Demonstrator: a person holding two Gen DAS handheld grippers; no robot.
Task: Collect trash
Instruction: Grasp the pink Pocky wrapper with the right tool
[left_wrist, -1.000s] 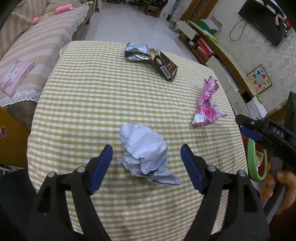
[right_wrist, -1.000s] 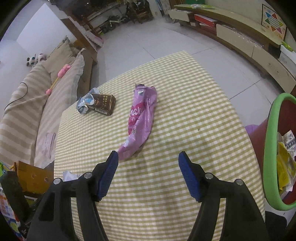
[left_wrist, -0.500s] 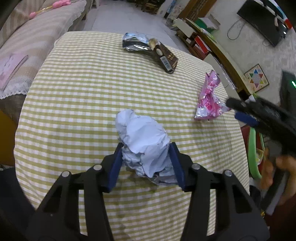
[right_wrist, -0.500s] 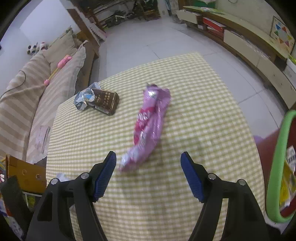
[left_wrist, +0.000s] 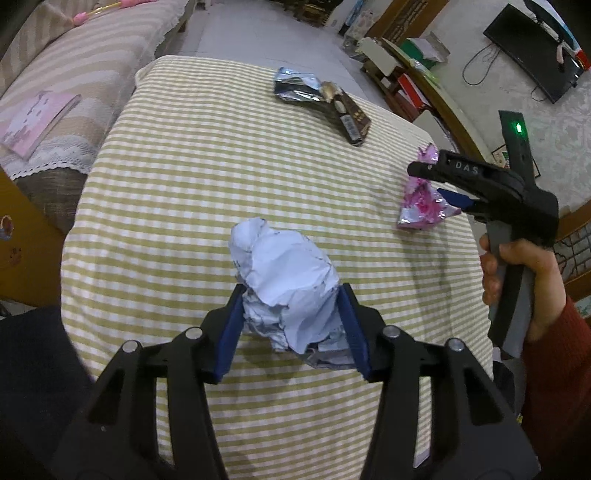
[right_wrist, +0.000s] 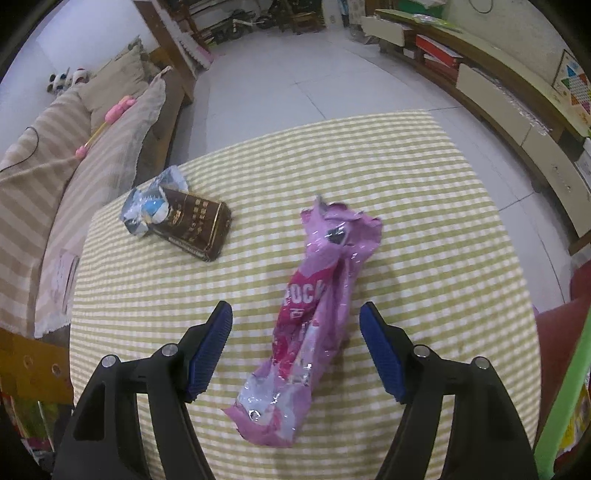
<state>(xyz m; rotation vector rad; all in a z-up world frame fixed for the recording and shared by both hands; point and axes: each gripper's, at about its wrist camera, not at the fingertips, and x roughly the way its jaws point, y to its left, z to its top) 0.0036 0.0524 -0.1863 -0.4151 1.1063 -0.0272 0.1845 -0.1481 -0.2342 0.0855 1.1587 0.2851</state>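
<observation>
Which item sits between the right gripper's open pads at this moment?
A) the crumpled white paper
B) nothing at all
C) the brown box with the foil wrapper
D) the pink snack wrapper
D: in the right wrist view the pink snack wrapper lies on the checked tablecloth between the right gripper pads, which do not touch it.

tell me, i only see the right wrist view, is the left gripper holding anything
Observer: Yes, the left gripper is shut on a crumpled white paper ball.
Operator: where is my right gripper from that side
Observer: The right gripper has been closing, pads not yet touching, either side of the pink wrapper.
Operator: anything else i miss
Observer: A black screen hangs on the wall.
</observation>
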